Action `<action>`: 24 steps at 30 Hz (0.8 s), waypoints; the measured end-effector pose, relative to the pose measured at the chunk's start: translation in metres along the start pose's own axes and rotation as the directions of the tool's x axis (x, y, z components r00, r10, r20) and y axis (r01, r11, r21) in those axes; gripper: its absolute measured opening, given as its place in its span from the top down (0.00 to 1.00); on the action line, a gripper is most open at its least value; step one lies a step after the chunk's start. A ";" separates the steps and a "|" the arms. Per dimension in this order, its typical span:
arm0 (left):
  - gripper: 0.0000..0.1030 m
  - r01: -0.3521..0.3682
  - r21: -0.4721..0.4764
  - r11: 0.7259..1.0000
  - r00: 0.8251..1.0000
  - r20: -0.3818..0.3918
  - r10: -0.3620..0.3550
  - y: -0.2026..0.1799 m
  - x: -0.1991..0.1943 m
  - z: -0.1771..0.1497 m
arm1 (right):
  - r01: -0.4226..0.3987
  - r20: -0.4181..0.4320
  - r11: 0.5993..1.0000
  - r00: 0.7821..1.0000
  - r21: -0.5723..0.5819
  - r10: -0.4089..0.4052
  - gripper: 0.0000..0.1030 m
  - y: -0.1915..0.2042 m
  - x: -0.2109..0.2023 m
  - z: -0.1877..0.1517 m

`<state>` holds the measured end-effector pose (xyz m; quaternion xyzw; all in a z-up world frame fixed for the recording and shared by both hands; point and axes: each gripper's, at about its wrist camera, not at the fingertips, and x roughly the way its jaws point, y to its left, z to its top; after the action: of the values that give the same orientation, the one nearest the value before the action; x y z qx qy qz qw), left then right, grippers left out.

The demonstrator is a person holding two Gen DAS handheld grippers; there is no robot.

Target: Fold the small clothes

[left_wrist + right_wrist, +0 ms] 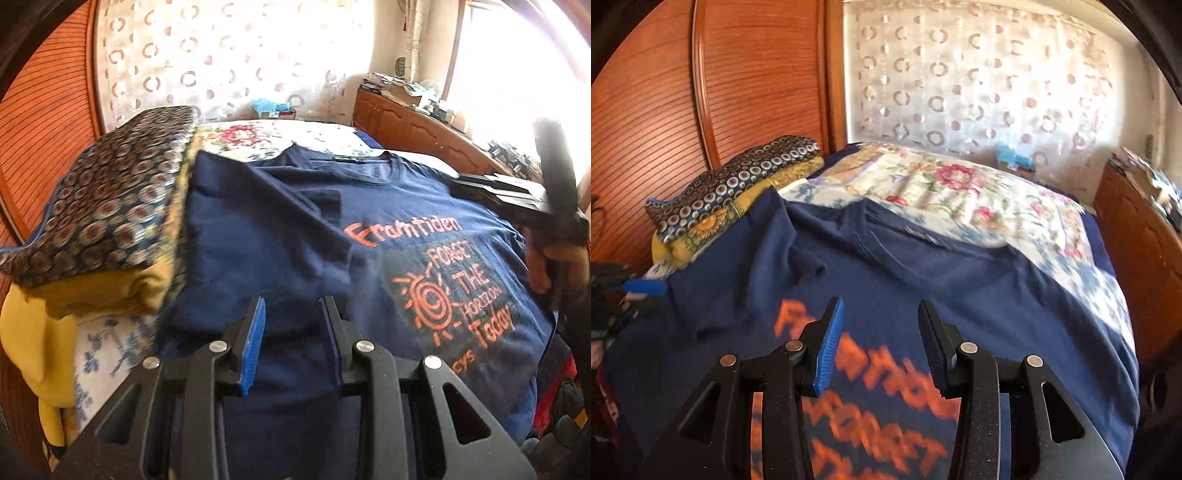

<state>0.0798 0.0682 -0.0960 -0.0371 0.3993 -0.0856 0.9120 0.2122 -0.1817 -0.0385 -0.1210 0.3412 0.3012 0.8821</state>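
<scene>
A navy T-shirt (pixel 295 236) with orange print lies face up on the bed, collar at the far end; its left sleeve is folded in over the body. It also shows in the right wrist view (pixel 960 288). My left gripper (pixel 291 306) is open and empty, just above the shirt's lower left part. My right gripper (pixel 881 314) is open and empty above the print. The right gripper also shows in the left wrist view (pixel 517 195), over the shirt's right shoulder.
A stack of folded clothes (pixel 110 218) with a patterned blue top and yellow pieces sits at the shirt's left, also in the right wrist view (pixel 731 192). The floral bedspread (pixel 960 188) lies beyond. A wooden cabinet (pixel 413 125) stands at the right, a wooden wardrobe (pixel 665 110) at the left.
</scene>
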 end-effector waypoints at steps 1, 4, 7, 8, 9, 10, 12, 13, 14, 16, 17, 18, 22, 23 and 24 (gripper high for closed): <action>0.73 0.000 0.009 1.000 1.000 -0.003 0.000 -0.005 0.005 0.004 | 0.015 -0.001 1.000 1.000 0.017 -0.015 0.60 -0.009 -0.010 -0.009; 0.73 0.004 0.027 1.000 1.000 -0.015 -0.004 -0.017 0.017 0.012 | 0.074 -0.006 0.996 0.997 0.054 -0.074 0.60 -0.032 -0.034 -0.031; 0.73 0.013 0.041 0.999 1.000 -0.026 -0.012 -0.027 0.031 0.021 | 0.139 -0.015 0.986 0.990 0.093 -0.138 0.60 -0.061 -0.055 -0.052; 0.73 0.014 0.048 0.999 0.999 -0.029 -0.013 -0.031 0.034 0.023 | 0.161 -0.017 0.981 0.987 0.103 -0.161 0.60 -0.071 -0.061 -0.059; 0.73 0.013 0.055 0.998 0.999 -0.035 -0.011 -0.036 0.039 0.026 | 0.176 -0.021 0.977 0.984 0.120 -0.175 0.60 -0.082 -0.068 -0.067; 0.73 0.014 0.060 0.998 0.999 -0.039 -0.012 -0.039 0.043 0.028 | 0.181 -0.027 0.973 0.984 0.144 -0.179 0.60 -0.093 -0.074 -0.073; 0.73 0.024 0.079 0.997 0.999 -0.047 -0.020 -0.048 0.049 0.031 | 0.219 -0.045 0.958 0.976 0.184 -0.214 0.60 -0.115 -0.083 -0.085; 0.73 0.026 0.088 0.996 0.998 -0.052 -0.022 -0.051 0.051 0.032 | 0.250 -0.056 0.947 0.968 0.200 -0.244 0.60 -0.126 -0.088 -0.091; 0.73 0.027 0.093 0.995 0.998 -0.056 -0.022 -0.054 0.055 0.033 | 0.268 -0.065 0.940 0.964 0.212 -0.260 0.60 -0.135 -0.091 -0.096; 0.73 0.028 0.105 0.994 0.997 -0.070 -0.020 -0.059 0.062 0.033 | 0.295 -0.080 0.923 0.956 0.247 -0.284 0.60 -0.152 -0.098 -0.104; 0.73 0.027 0.108 0.994 0.997 -0.074 -0.019 -0.060 0.064 0.033 | 0.301 -0.086 0.916 0.954 0.264 -0.288 0.60 -0.159 -0.101 -0.108; 0.73 0.026 0.111 0.993 0.997 -0.081 -0.017 -0.062 0.068 0.033 | 0.302 -0.090 0.912 0.953 0.276 -0.288 0.60 -0.165 -0.102 -0.110; 0.73 0.016 0.118 0.993 0.996 -0.094 -0.005 -0.065 0.075 0.030 | 0.306 -0.121 0.896 0.952 0.321 -0.282 0.60 -0.188 -0.103 -0.123; 0.73 0.011 0.124 0.992 0.996 -0.087 -0.001 -0.066 0.075 0.030 | 0.293 -0.127 0.895 0.956 0.337 -0.265 0.60 -0.193 -0.102 -0.127; 0.73 0.007 0.128 0.992 0.996 -0.084 0.004 -0.067 0.075 0.029 | 0.287 -0.132 0.891 0.958 0.352 -0.256 0.60 -0.196 -0.102 -0.129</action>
<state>0.1423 -0.0112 -0.1215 0.0248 0.4310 -0.1133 0.8949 0.2041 -0.4361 -0.0637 -0.0125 0.4071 0.1006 0.9077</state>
